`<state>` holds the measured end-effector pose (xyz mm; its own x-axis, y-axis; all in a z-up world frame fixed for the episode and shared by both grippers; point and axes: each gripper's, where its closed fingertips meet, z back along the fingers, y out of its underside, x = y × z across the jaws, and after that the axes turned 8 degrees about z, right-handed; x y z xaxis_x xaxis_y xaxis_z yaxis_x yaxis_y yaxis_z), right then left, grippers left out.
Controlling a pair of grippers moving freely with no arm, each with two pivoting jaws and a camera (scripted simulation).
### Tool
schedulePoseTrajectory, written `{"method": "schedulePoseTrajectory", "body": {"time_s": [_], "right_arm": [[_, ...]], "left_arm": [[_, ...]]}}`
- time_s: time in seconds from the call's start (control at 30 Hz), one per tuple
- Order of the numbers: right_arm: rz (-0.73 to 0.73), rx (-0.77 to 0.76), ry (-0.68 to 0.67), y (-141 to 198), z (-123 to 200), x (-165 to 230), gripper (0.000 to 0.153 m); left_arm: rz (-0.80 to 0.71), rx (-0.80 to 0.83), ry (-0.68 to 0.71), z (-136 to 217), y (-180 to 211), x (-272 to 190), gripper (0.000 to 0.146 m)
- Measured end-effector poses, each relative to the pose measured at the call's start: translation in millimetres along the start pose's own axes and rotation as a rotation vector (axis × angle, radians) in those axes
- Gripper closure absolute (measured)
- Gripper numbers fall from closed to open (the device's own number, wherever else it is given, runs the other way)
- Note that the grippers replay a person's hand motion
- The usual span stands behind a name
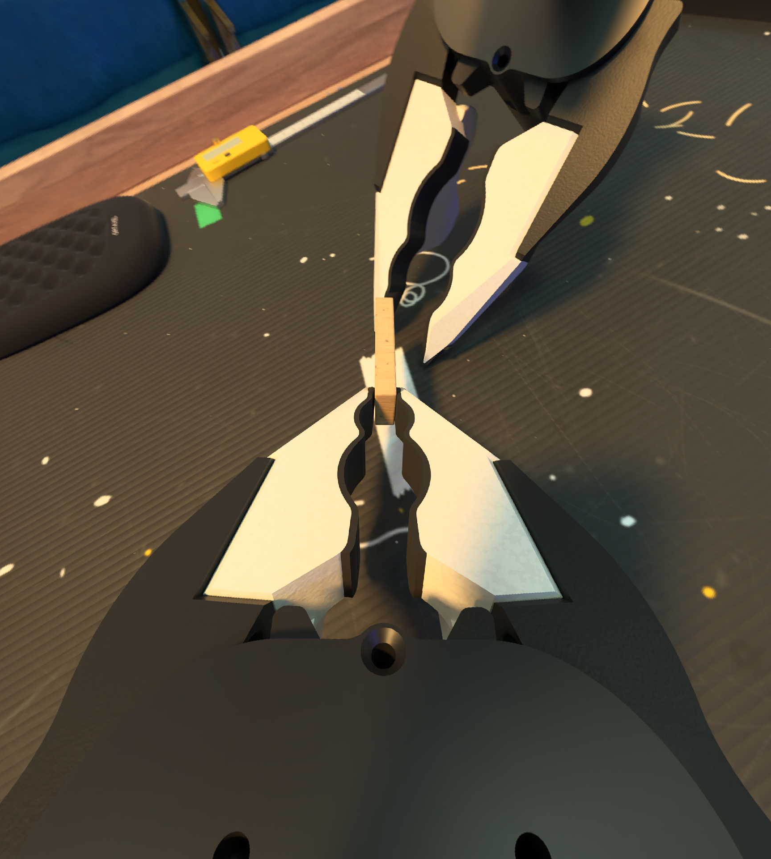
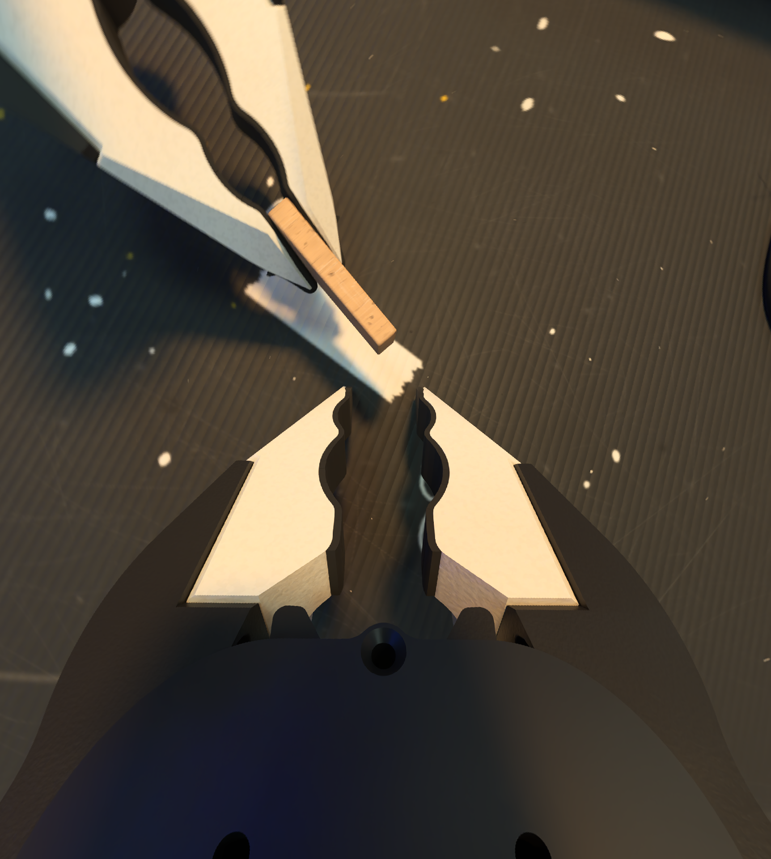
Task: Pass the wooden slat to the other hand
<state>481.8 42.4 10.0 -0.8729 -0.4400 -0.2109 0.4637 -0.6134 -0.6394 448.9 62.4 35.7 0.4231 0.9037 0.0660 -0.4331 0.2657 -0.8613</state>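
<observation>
The wooden slat (image 1: 384, 358) is a thin light-wood strip. My left gripper (image 1: 384, 395) is shut on its near end and holds it above the dark mat, pointing forward. In the right wrist view the slat (image 2: 342, 288) sticks out of the left gripper (image 2: 324, 269) at upper left. My right gripper (image 2: 384, 391) is open and empty, and the slat's free end lies just ahead of its fingertips, not between them. In the left wrist view the right gripper (image 1: 404, 327) reaches down from the top, open, one fingertip beside the slat's far end.
A dark ribbed mat (image 1: 142, 418) with paint specks covers the table. A white tape strip (image 2: 365, 367) lies under the grippers. At the left are a black padded rest (image 1: 49, 279), a yellow caliper (image 1: 230, 148), a green scrap (image 1: 207, 216) and the wooden table edge (image 1: 188, 93).
</observation>
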Motion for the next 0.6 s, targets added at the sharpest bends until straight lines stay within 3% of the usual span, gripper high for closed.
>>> {"method": "schedulePoseTrajectory", "body": {"time_s": [0.3,0.6], "right_arm": [[-0.483,-0.271,-0.020,-19.7,19.3,-14.8,0.137],[-0.632,-0.388,-0.057,-24.8,26.3,-17.9,0.146]], "left_arm": [[-0.027,-0.167,-0.106,-0.4,-23.8,13.4,0.138],[-0.071,-0.212,-0.142,-2.9,-31.5,11.9,0.138]]}}
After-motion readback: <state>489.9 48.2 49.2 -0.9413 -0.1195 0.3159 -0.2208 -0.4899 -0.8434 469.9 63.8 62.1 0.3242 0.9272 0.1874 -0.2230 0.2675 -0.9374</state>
